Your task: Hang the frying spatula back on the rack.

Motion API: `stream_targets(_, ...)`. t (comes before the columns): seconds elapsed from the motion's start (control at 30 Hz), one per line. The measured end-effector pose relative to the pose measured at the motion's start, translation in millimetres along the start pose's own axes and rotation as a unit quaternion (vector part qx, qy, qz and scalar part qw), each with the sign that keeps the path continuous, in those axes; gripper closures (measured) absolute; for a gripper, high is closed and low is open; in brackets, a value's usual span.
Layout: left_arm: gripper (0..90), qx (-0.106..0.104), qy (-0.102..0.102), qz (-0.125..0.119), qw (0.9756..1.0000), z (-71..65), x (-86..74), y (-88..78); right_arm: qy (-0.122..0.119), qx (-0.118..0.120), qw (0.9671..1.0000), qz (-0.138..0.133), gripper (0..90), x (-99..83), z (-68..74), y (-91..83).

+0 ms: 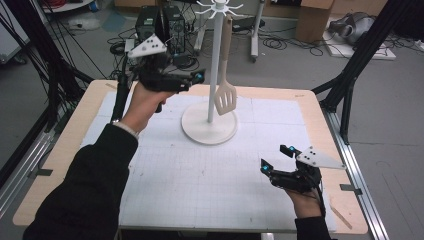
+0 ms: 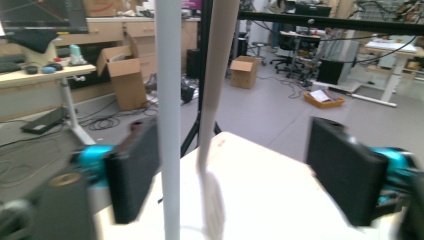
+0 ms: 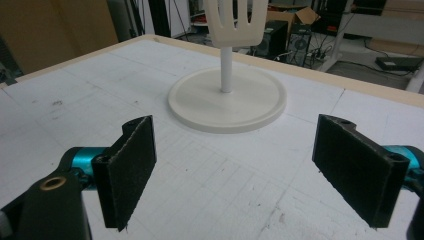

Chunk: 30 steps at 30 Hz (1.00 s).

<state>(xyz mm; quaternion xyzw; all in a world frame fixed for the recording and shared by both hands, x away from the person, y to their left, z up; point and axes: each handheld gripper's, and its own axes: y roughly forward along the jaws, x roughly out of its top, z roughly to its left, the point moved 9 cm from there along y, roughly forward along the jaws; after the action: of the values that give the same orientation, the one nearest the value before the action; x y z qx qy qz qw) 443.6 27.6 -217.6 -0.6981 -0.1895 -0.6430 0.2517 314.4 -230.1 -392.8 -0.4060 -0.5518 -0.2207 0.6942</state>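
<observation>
A white hook stand rises from its round base (image 1: 209, 129) at the middle back of the table, its pole (image 1: 214, 70) upright. A beige slotted spatula (image 1: 225, 98) hangs from a top hook, with its head just above the base. My left gripper (image 1: 192, 79) is held in the air just left of the pole and is open. In the left gripper view the pole (image 2: 169, 125) and the spatula handle (image 2: 215, 90) stand close ahead between the wide jaws, and neither pad presses on them. My right gripper (image 1: 276, 157) rests low at the front right, open and empty, facing the base (image 3: 227, 102) and spatula head (image 3: 237, 22).
A white gridded mat (image 1: 200, 185) covers the wooden table (image 1: 320, 125). Black frame legs (image 1: 350, 75) stand at both sides of the table. A computer tower (image 1: 172, 25) and cables lie on the floor behind it. Cardboard boxes (image 2: 125, 75) sit farther off.
</observation>
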Motion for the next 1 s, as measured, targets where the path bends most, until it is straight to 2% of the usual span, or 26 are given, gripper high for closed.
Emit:
stream_targets(0.07,14.4,0.008,-0.005,0.001,1.0000,0.0,-16.1,-11.9,-0.002,0.001,1.0000,-0.001,16.7,0.0,0.1,0.2)
stream_targets(0.13,14.3,0.003,-0.009,0.000,1.0000,-1.3,-31.7,-24.1,-0.003,0.000,1.0000,0.000,16.7,-0.4,0.3,0.1)
stream_targets(0.27,14.4,0.006,-0.003,-0.013,0.9999,-2.3,-58.3,-48.7,-0.003,-0.001,1.0000,0.001,16.7,-2.1,0.0,1.0)
stream_targets(0.4,14.6,0.014,-0.015,-0.028,0.9994,-3.1,-89.5,-79.9,-0.004,-0.002,1.0000,0.007,16.7,-5.3,0.6,2.2)
stream_targets(0.5,14.6,0.028,-0.018,-0.028,0.9991,-1.7,-111.1,-101.1,-0.008,-0.003,0.9999,0.011,16.7,-7.5,0.1,3.0)
stream_targets(0.6,14.6,0.041,-0.031,-0.028,0.9982,1.6,-135.5,-123.6,-0.008,-0.004,0.9999,0.011,16.7,-8.8,-0.8,2.7)
stream_targets(0.83,14.6,0.080,-0.050,-0.017,0.9954,10.7,-172.1,-158.5,-0.012,-0.012,0.9998,0.008,16.7,-9.9,-4.2,0.3)
stream_targets(1.0,15.2,0.090,-0.059,-0.007,0.9942,9.1,-190.9,-174.4,-0.012,-0.018,0.9997,0.009,16.7,-8.7,-4.2,-2.8)
